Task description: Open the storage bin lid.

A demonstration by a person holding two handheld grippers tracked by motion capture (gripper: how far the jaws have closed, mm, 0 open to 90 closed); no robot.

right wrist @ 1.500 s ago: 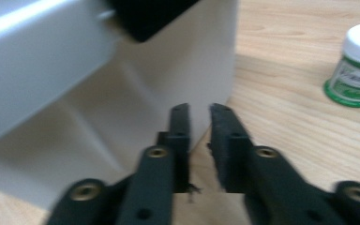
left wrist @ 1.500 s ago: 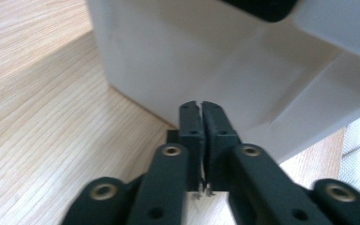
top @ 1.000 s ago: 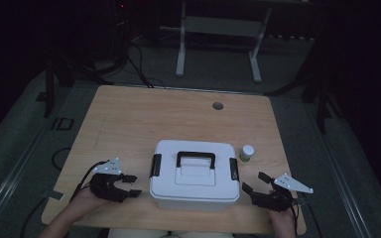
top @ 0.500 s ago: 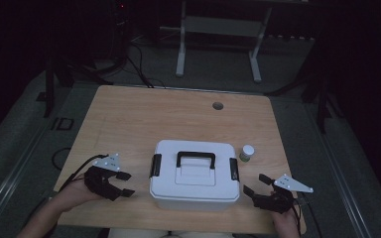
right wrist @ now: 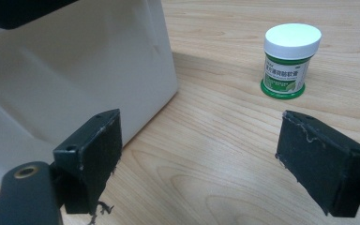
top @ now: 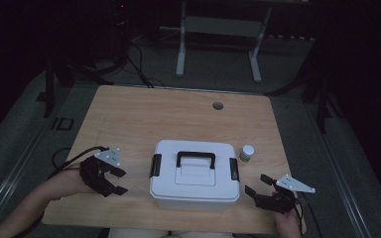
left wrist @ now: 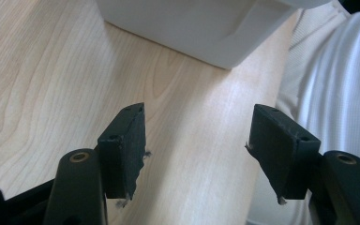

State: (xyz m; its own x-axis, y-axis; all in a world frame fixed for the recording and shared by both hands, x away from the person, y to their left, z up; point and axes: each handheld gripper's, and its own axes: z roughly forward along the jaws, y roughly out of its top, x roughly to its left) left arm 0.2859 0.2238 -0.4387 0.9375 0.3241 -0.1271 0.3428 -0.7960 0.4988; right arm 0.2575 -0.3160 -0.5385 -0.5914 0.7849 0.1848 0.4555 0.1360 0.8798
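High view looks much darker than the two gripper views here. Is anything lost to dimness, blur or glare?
High view: dim, surroundings nearly black, yet the white box and small jar stay readable. Left gripper view: bright and even, the box's corner slightly washed out. Right gripper view: well lit, the jar sharp enough to show its green label, though the print is too small to read.

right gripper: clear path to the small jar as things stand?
Probably yes. The right gripper stands open and empty, and only bare table lies between it and the jar; the white box sits off to one side.
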